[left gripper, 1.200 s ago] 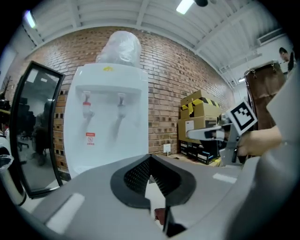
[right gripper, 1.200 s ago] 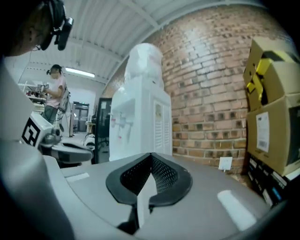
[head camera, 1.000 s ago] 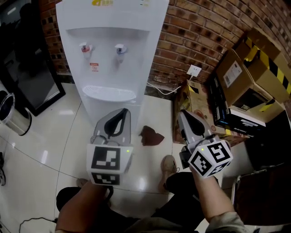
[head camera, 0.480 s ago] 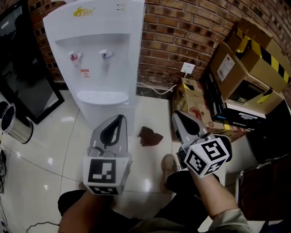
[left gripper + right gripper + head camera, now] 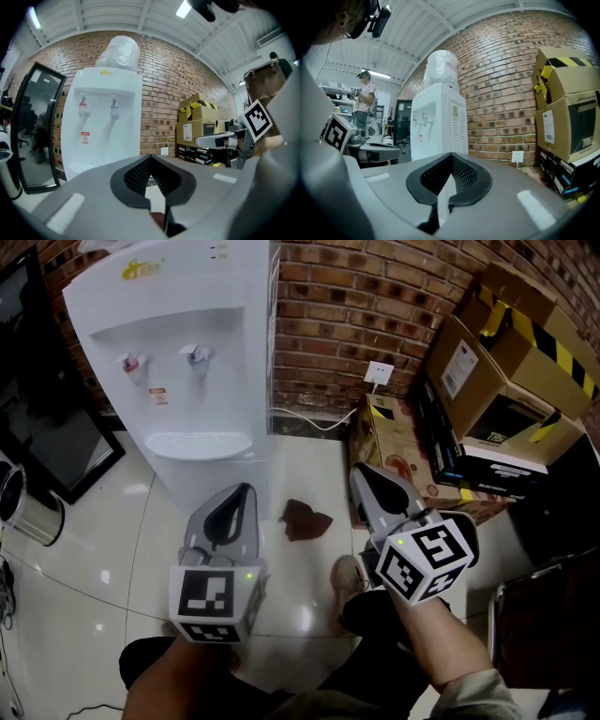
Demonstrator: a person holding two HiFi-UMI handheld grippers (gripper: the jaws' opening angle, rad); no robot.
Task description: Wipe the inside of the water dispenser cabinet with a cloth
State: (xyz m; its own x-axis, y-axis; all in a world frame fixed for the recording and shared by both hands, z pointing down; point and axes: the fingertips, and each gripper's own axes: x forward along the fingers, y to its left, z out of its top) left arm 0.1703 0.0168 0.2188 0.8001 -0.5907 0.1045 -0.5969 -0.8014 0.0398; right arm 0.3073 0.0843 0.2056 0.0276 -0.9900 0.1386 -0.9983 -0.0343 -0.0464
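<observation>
Since a second ago, the water dispenser [image 5: 173,352] has slid from mid-frame toward the left of the head view and the boxes have come further in at right; the cloth [image 5: 307,519] lies in the same crumpled heap on the floor. Left gripper [image 5: 242,493]: fingers pressed together tip to tip, nothing between them, held low over the tiled floor [image 5: 103,559] just in front of the dispenser's base. Right gripper [image 5: 362,472]: fingers likewise pressed together and empty, alongside the left one, pointing toward the brick wall [image 5: 347,306]. Cloth is dark reddish-brown, on the floor between the two grippers' tips, beside the dispenser's right front corner, touched by neither. In the left gripper view, a reddish patch low in the slot behind the closed tips is probably that cloth, too little of it shows to be sure. Dispenser is white, upright against the wall, two taps over a drip tray, with a clear bottle [image 5: 119,52] on top. Wall socket [image 5: 378,372] with a white cable [image 5: 314,420] sits low on the wall to its right. Cardboard boxes [image 5: 497,371] are stacked at far right. A metal bin [image 5: 17,502] stands at the left edge. One shoe [image 5: 348,578] shows below the cloth
</observation>
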